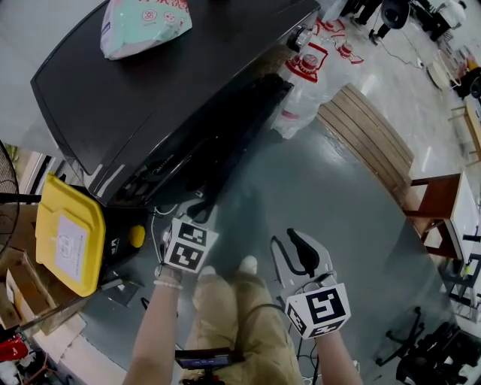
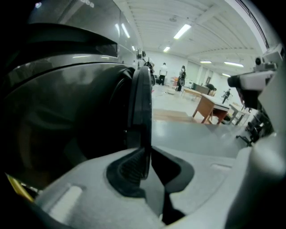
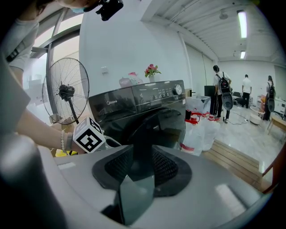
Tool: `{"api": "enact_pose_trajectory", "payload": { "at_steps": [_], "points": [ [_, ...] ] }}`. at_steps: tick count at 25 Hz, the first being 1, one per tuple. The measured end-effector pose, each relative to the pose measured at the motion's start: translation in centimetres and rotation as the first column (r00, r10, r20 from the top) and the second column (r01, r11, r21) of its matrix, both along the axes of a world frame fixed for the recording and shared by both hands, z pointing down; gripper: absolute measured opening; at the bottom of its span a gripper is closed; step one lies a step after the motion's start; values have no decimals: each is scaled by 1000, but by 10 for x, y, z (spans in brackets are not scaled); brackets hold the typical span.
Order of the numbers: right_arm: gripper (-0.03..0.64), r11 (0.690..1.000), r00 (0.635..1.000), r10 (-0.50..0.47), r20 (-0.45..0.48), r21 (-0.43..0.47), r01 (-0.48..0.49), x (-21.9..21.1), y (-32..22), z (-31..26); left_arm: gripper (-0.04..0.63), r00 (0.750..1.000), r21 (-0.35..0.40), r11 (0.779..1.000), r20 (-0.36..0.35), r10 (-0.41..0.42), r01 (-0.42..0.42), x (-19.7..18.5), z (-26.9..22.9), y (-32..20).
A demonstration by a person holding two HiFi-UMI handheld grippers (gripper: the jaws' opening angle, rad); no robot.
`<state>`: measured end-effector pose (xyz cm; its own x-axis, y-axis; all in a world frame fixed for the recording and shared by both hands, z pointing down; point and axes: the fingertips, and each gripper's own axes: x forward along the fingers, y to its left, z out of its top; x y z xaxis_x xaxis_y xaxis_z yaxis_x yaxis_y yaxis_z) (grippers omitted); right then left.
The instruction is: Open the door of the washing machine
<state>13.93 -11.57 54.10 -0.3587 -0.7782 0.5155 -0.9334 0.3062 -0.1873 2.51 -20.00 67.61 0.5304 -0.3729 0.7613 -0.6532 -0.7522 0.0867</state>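
The black washing machine (image 1: 150, 83) fills the upper left of the head view, and its round door (image 1: 233, 128) stands swung partly out. My left gripper (image 1: 201, 214) reaches to the door's free edge. In the left gripper view that edge (image 2: 140, 103) runs upright, edge-on, down between the jaws of my left gripper (image 2: 147, 167), which are shut on it. My right gripper (image 1: 294, 242) hangs over the grey floor to the right, apart from the door. In the right gripper view it (image 3: 139, 167) is open and empty, facing the machine (image 3: 147, 100) and door (image 3: 156, 127).
A pink-and-green package (image 1: 143, 22) lies on the machine's top. A yellow box (image 1: 71, 241) stands at the machine's left. Plastic bags with red print (image 1: 312, 71) and a wooden slatted platform (image 1: 368, 135) sit to the right. A standing fan (image 3: 67, 94) is behind. People stand far off.
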Motion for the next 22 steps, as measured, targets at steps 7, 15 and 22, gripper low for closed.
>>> {"api": "enact_pose_trajectory", "payload": {
  "at_steps": [7, 15, 22],
  "points": [
    [114, 999, 1000, -24, -12, -26, 24, -3, -4, -1, 14, 999, -15, 1000, -44, 8, -9, 5, -19, 17],
    [170, 997, 999, -36, -1, -69, 36, -20, -33, -8, -8, 992, 37, 999, -121, -33, 37, -11, -87, 22],
    [192, 992, 1000, -26, 15, -122, 28, -42, -67, 5, -8, 985, 100, 989, -142, -97, 112, -46, -145, 28]
  ]
}}
